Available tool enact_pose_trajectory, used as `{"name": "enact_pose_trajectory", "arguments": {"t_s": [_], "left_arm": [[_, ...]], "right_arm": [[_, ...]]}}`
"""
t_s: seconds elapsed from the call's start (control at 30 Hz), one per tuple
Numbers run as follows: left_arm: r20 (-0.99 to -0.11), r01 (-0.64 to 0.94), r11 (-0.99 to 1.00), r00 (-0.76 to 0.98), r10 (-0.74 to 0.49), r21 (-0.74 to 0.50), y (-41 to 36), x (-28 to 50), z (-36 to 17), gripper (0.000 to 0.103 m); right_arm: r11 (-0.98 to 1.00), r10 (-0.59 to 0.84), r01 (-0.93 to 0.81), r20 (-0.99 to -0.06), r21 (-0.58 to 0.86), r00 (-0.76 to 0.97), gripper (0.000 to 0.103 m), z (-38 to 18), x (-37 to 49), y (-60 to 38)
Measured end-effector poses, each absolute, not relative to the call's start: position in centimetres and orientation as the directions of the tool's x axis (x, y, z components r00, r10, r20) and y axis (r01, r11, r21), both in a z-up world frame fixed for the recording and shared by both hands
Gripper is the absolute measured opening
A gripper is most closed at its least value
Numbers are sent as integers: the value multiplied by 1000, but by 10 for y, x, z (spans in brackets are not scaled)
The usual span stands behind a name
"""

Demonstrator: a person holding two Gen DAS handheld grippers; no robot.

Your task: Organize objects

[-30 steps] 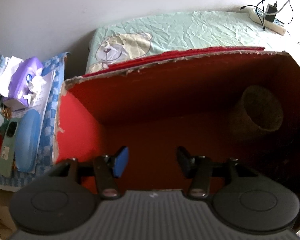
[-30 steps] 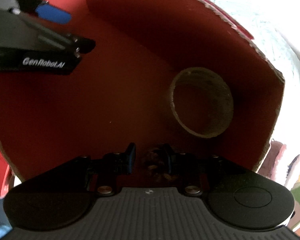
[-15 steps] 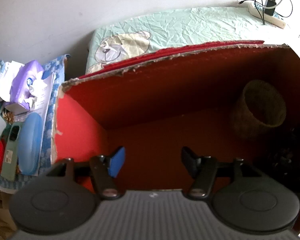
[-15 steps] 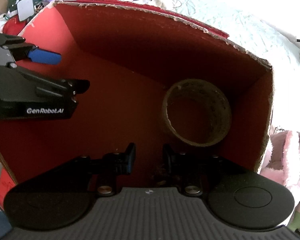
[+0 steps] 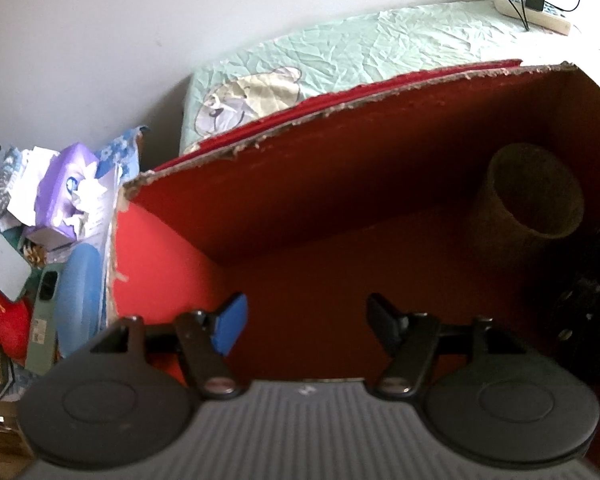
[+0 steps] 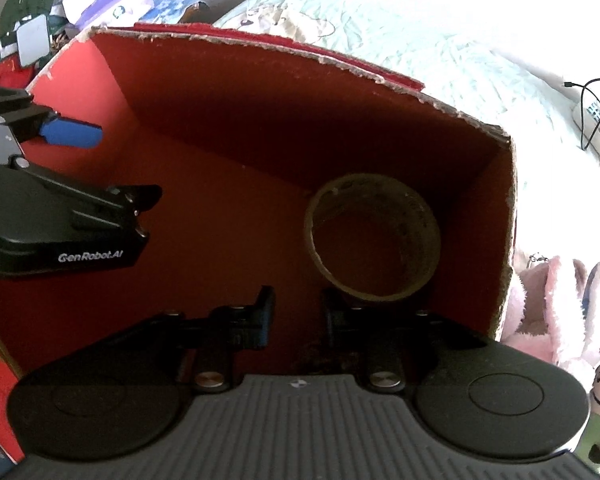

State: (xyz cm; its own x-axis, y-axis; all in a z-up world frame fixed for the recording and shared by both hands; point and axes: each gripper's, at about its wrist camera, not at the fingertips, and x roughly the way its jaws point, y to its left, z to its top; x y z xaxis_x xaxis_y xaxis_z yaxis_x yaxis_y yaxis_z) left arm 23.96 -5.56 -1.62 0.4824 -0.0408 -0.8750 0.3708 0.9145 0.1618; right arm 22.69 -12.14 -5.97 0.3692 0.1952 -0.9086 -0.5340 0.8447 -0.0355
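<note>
Red cardboard box [image 6: 496, 240]: sitting on the bed [image 5: 380, 48], housing a brown cup [image 6: 374, 240] near its right wall. Left tool [image 5: 304, 320]: hovering wide open, gripping nothing. Right tool [image 6: 296, 316]: hovering partly open; something dark beneath it, possibly an object, is lying unresolved in shadow.

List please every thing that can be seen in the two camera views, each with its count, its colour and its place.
box: 1, red cardboard, torn rim, open, centre of both views
woven cup: 1, brown, inside the box near its right wall
bed sheet: 1, pale green with a bear print, behind the box
power strip: 1, white, with black cables, far right on the sheet
tissue pack: 1, purple, in the clutter left of the box
case: 1, blue, oval, beside the box's left wall
plush toy: 1, pink, right of the box
left tool: 1, black, one blue pad, open, over the box
right tool: 1, black, open, over the box
</note>
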Motion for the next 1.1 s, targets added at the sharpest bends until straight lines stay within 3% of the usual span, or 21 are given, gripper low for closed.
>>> {"name": "enact_pose_trajectory", "arguments": {"t_s": [1.1], "left_arm": [[-797, 308, 908, 602, 45, 284, -68, 218, -2, 73]], "right_arm": [[846, 218, -532, -888, -35, 405, 21, -13, 190, -130]]}}
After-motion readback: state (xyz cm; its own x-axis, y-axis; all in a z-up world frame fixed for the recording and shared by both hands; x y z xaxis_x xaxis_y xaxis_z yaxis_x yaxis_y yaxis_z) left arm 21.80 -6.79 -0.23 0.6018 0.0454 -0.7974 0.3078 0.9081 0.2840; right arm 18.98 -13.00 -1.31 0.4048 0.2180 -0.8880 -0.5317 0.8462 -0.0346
